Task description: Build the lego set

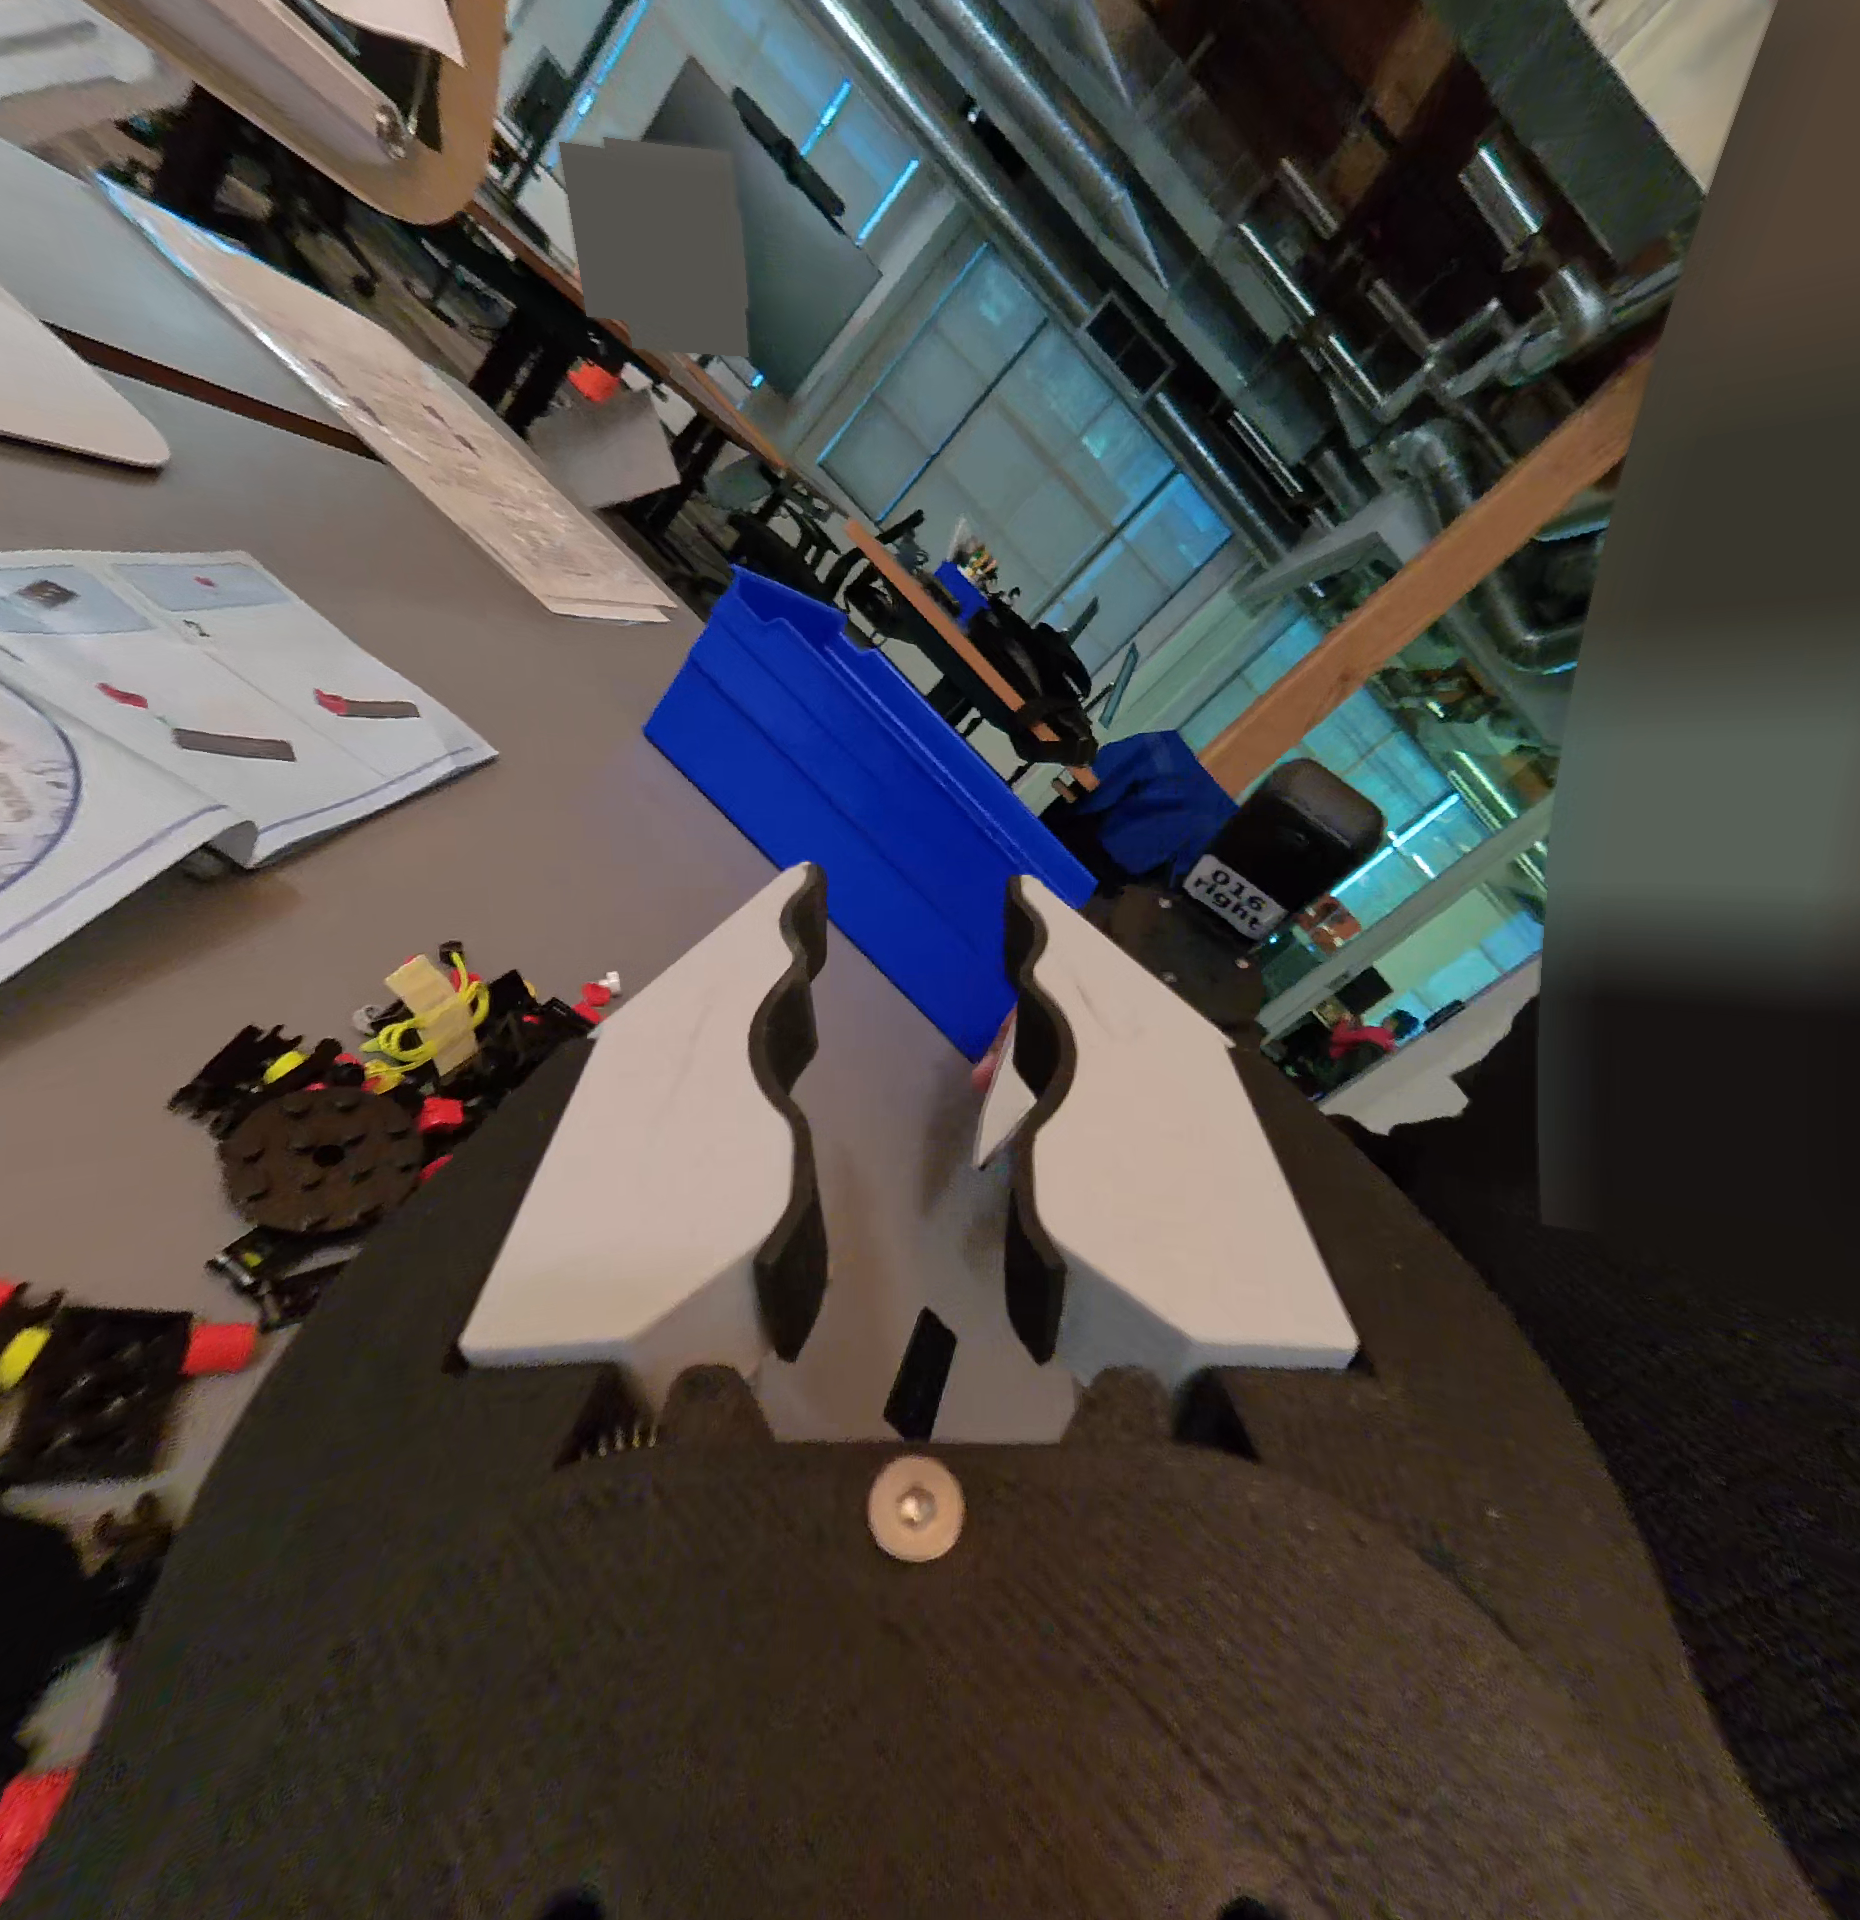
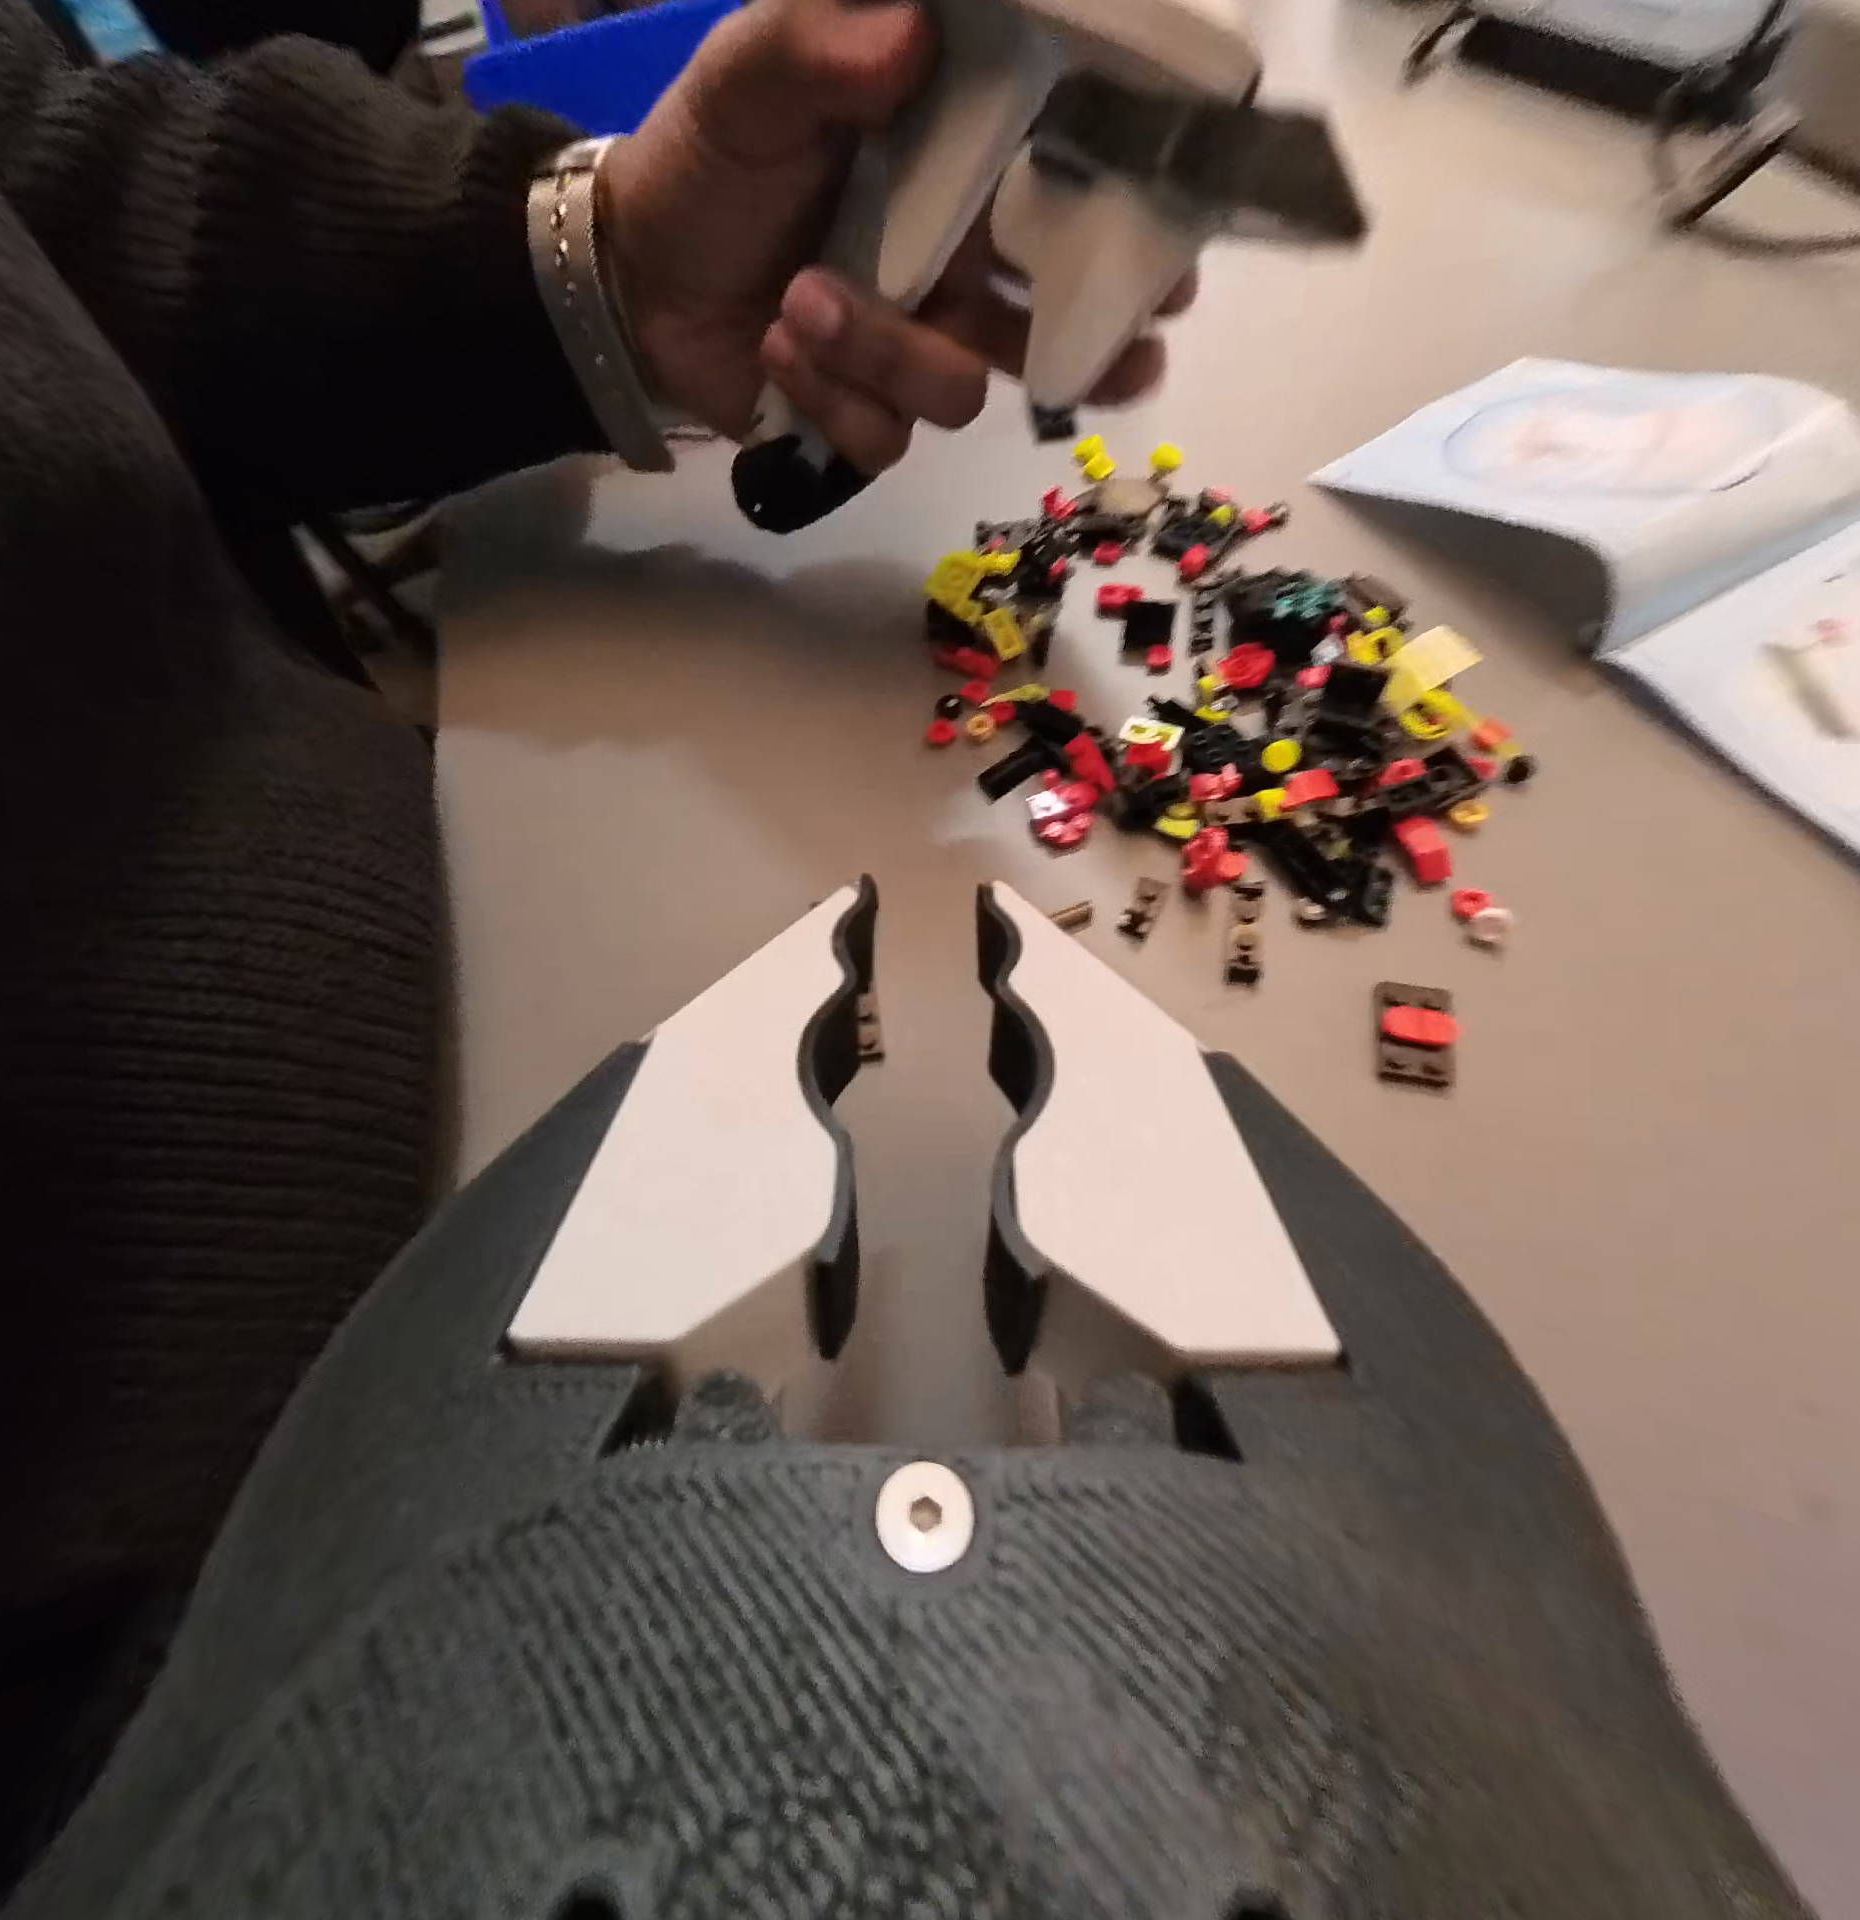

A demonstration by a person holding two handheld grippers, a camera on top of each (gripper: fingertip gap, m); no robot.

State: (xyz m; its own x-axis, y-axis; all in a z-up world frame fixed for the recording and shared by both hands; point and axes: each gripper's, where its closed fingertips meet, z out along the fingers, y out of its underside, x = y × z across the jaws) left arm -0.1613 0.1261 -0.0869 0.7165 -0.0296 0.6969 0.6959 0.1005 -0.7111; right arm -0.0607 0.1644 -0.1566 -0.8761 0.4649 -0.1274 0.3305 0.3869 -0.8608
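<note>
Bricks (image 2: 1217, 717) lie heaped loose on the table (image 2: 697, 831), ahead and right of the right tool (image 2: 926, 904), whose jaws stand parted and empty. One small black-and-red subassembly (image 2: 1412, 1034) sits apart; nearly all building remains. The left tool (image 1: 915, 904), also unclenched, tilts toward a blue bin (image 1: 853, 790), instruction booklet (image 1: 178, 707) to its left.

From my remote seat, I see glossy plastic lego pieces (image 2: 1217, 717) on a smooth matt table (image 2: 697, 831), a paper instruction booklet (image 1: 230, 707), a shiny blue plastic bin (image 1: 853, 790) and a ribbed knit sleeve (image 2: 178, 520).
</note>
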